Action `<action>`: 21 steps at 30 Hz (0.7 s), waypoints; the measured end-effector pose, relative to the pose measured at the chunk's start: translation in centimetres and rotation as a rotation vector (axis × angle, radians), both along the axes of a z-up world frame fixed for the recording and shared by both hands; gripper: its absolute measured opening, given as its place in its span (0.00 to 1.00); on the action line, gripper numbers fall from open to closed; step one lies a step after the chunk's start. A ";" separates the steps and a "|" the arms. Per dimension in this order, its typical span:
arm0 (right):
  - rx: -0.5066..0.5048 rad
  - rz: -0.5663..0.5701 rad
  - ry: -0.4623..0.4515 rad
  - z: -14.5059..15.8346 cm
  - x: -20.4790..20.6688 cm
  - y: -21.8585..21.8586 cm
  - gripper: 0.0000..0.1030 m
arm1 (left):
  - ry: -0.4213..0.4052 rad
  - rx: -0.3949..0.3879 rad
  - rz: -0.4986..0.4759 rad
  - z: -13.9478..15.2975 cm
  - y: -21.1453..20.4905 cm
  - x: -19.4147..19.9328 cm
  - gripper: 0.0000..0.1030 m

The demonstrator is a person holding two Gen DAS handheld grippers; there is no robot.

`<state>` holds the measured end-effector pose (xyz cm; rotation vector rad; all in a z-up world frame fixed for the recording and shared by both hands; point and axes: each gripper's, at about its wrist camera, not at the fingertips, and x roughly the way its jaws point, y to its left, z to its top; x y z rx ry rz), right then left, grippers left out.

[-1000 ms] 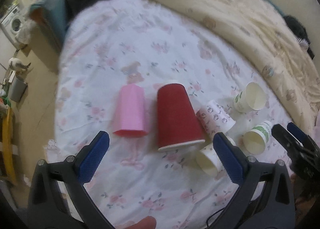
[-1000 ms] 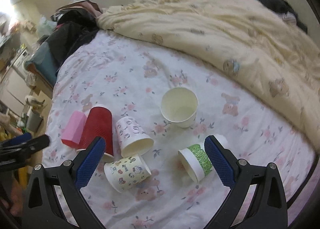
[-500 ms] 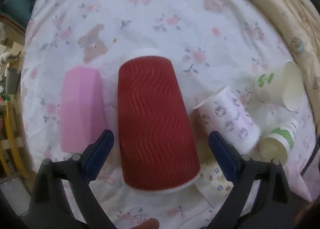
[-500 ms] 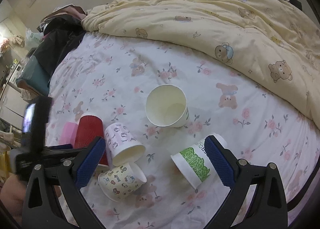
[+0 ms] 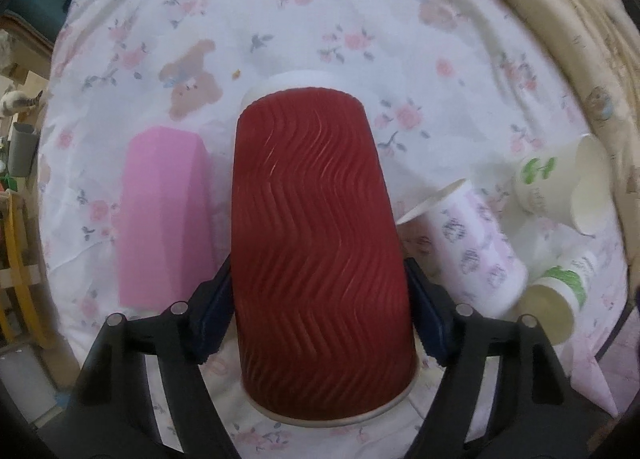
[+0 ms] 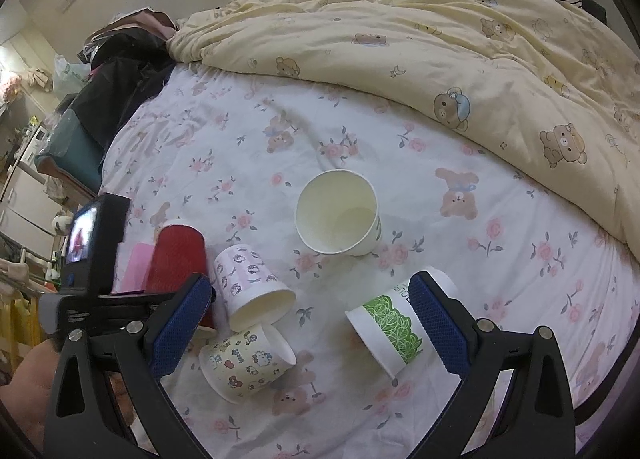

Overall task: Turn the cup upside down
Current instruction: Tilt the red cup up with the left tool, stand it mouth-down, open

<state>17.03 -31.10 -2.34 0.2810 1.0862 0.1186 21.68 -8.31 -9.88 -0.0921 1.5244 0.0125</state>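
Left gripper (image 5: 318, 313) clamped on the tall red paper cup with the wavy ribbed wall (image 5: 316, 243), blue pads pinching its lower sides, filling the centre of the left wrist frame, white rim toward the bottom edge and closed base toward the top. Lying on the white floral bedsheet (image 5: 360, 19), just left of it a flattened pink paper cup (image 5: 164, 215). To the right, a white cup with purple printed figures (image 5: 476, 251) on its side, touching the red wall near the right pad. Over in the right wrist view, right gripper (image 6: 312, 325) hovering with fingers spread wide, gripping nothing, low in the frame above a white cartoon-print cup (image 6: 244, 363) and a white cup with a green leaf band (image 6: 390, 325), both tipped over. Plain white paper cup (image 6: 338, 215) mid-frame, mouth facing the lens. Cream bear-print duvet (image 6: 440, 19) heaped across the upper right
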 end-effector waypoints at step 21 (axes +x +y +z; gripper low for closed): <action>0.046 0.069 -0.063 1.4 -6.1 1.9 0.98 | -0.130 -0.080 0.088 7.0 5.0 -11.6 0.72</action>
